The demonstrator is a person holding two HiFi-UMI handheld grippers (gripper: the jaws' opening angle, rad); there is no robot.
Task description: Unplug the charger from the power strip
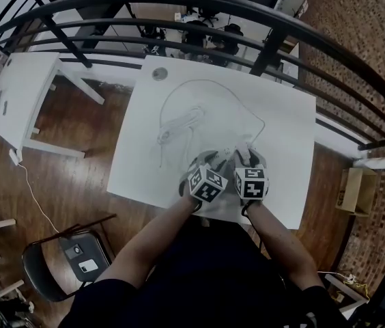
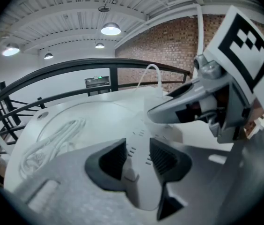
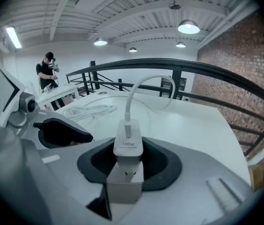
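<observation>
Showing smooth white plastic with a soft sheen on the charger (image 3: pixel 128 146) and power strip (image 2: pixel 140 191). Looking ribbed and matt black at the pads (image 2: pixel 114 158) of the left gripper (image 2: pixel 138 157). Lying matt and smooth across the white table (image 1: pixel 281 115). Gleaming glossy on the wood floor (image 1: pixel 76 176). Appearing rough on the brick wall (image 3: pixel 244 64), dark smooth metal on the railing (image 3: pixel 160 63).

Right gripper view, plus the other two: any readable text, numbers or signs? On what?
"100w": on the white charger, right gripper view.
Smaller line just under it: too small to read.
Marker cubes: black-and-white square patterns only, no letters.
Small green-lit sign beyond the railing, left gripper view: too blurred to read.
Power strip: no readable print.
</observation>
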